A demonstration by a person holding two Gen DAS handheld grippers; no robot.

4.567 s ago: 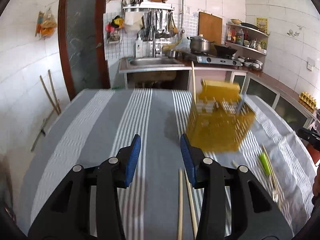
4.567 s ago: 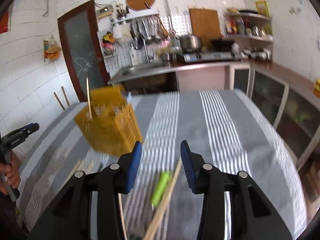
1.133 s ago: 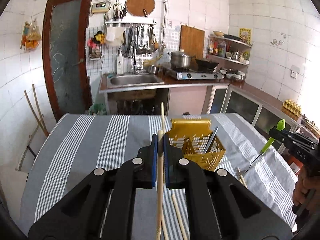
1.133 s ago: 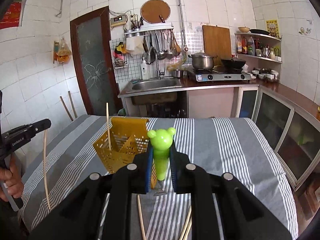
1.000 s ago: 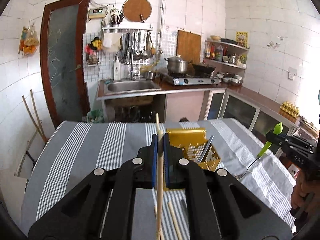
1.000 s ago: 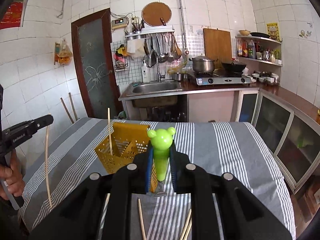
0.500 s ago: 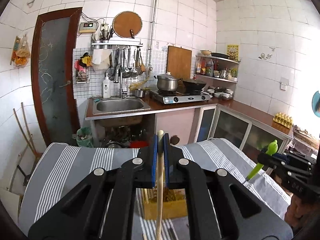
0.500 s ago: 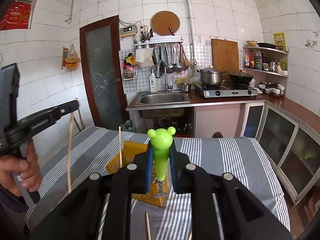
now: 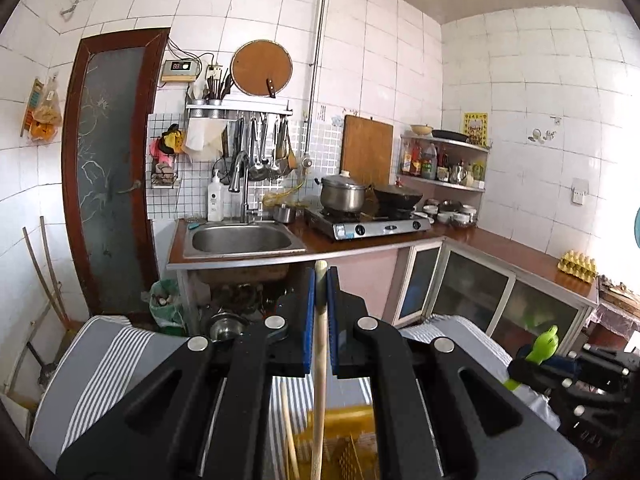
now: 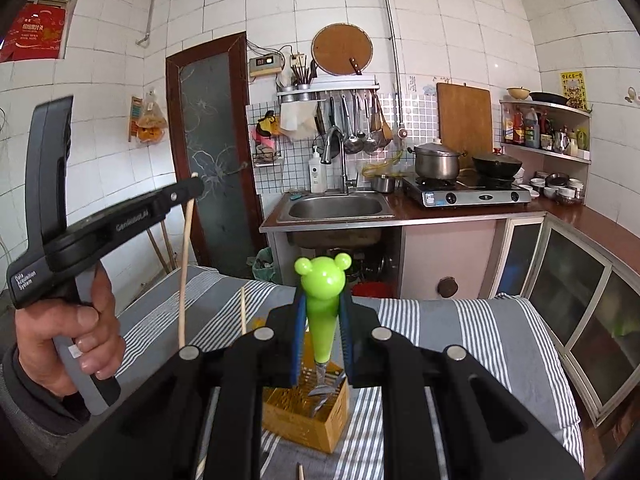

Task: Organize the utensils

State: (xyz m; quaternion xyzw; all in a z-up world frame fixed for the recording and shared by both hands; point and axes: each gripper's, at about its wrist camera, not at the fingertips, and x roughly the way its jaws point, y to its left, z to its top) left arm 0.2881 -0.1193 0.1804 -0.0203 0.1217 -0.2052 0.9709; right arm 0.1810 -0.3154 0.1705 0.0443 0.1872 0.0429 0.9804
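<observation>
Left gripper [image 9: 321, 280] pinches a wooden chopstick [image 9: 319, 380] upright at frame centre; right gripper [image 10: 322, 300] clamps a green bear-topped fork [image 10: 321, 308] above the yellow utensil basket [image 10: 304, 412], lower centre.

Left hand-held gripper [image 9: 321, 300]: matte black plastic, two broad angular arms with triangular cut-outs, round silver screw heads at the pivots, blue pads lining the inner faces of the fingers [image 9: 308, 320]. Seen from the right wrist view: long black body, upright black plate at the rear, white lettering along the side, a small white label reading "Data Acquisition System", grey pistol grip with a black trigger. Right hand-held gripper [image 10: 322, 320]: same black build, same silver screws, same blue pads. Left hand [image 10: 68, 344] bare, grey sleeve at the wrist.
</observation>
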